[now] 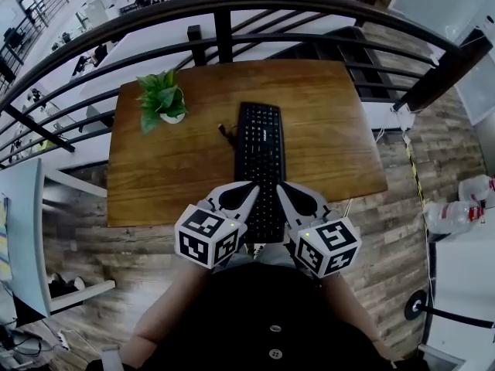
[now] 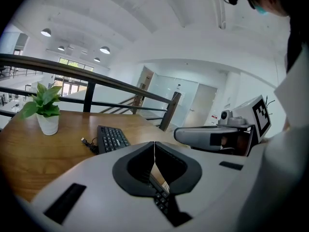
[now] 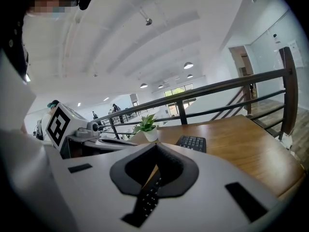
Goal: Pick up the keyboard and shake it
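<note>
A black keyboard (image 1: 261, 141) lies lengthwise on the wooden table (image 1: 332, 130), its near end reaching the table's front edge. Both grippers hover over that near end. My left gripper (image 1: 252, 186) is at the keyboard's left side with its jaws shut, tips touching and nothing between them. My right gripper (image 1: 279, 185) mirrors it at the right side, also shut and empty. In the left gripper view the keyboard (image 2: 110, 138) stretches away past the closed tips (image 2: 154, 143). In the right gripper view its keys (image 3: 193, 142) show beyond the closed tips (image 3: 155, 145).
A small potted plant (image 1: 162, 99) stands at the table's far left. The keyboard's cable (image 1: 225, 134) lies coiled just left of it. A dark metal railing (image 1: 224, 6) curves behind the table. Wooden floor surrounds the table.
</note>
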The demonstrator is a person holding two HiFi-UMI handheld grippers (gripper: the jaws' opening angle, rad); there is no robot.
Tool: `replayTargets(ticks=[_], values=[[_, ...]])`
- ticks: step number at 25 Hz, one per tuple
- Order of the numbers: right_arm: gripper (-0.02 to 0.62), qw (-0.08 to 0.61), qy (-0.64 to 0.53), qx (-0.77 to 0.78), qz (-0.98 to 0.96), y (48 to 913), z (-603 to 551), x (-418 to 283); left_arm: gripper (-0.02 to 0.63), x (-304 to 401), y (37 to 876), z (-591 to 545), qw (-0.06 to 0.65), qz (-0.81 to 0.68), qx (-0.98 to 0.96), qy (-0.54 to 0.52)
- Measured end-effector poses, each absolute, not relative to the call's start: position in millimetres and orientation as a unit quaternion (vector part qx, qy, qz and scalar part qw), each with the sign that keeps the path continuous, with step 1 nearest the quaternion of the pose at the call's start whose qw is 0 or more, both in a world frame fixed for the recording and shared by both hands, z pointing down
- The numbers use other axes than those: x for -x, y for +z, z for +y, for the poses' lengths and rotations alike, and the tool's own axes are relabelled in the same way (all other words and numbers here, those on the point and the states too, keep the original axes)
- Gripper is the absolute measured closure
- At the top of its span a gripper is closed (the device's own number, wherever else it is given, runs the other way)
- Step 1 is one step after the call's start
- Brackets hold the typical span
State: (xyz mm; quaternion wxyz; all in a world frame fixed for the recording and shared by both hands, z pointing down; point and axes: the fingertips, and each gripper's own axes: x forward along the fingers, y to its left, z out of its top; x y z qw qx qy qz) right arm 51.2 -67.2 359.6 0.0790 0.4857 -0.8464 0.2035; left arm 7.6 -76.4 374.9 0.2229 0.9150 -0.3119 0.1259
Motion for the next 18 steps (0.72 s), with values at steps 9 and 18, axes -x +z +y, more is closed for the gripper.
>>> replayTargets(ticks=[9,18], values=[[0.569,0.093,0.206,-0.505,-0.833,366,-67,-65,0.588,-5,385,-79,0.214,-0.340,-0.904,0.145],[0.569,0.101,0.207,-0.514,-0.826,371,-69,-74,0.588,7,390,-88,0.219,-0.388,-0.882,0.152]])
